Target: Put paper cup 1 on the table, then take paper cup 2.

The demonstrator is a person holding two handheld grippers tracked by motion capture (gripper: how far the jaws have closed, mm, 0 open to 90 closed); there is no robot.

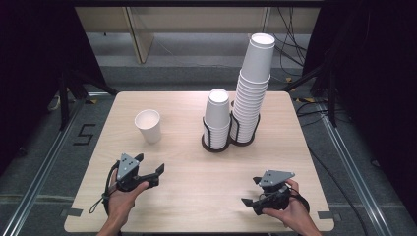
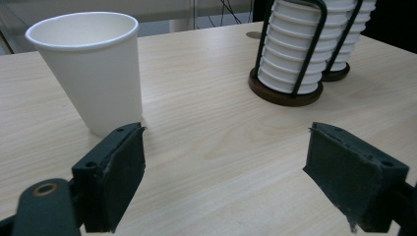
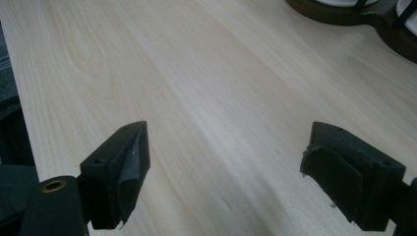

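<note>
Table [image 1: 196, 196] of pale wood, bearing the twin-ring cup holder [image 1: 216, 143] with its tall stack [image 1: 252, 93] and short stack [image 1: 217, 118]. One paper cup [image 1: 148, 126] stands upright and alone at left (apparently dealt out from a stack, though more may be due). My left gripper [image 1: 150, 167] sits just short of that cup, jaws apart and empty; my right gripper [image 1: 252, 191] rests open, holding nothing.

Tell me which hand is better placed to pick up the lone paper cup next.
Left, probably. The left tool sits just short of the single paper cup, jaws open, with the cup upright right beyond one jaw in its own view. The right tool is at the table's opposite near corner.
</note>
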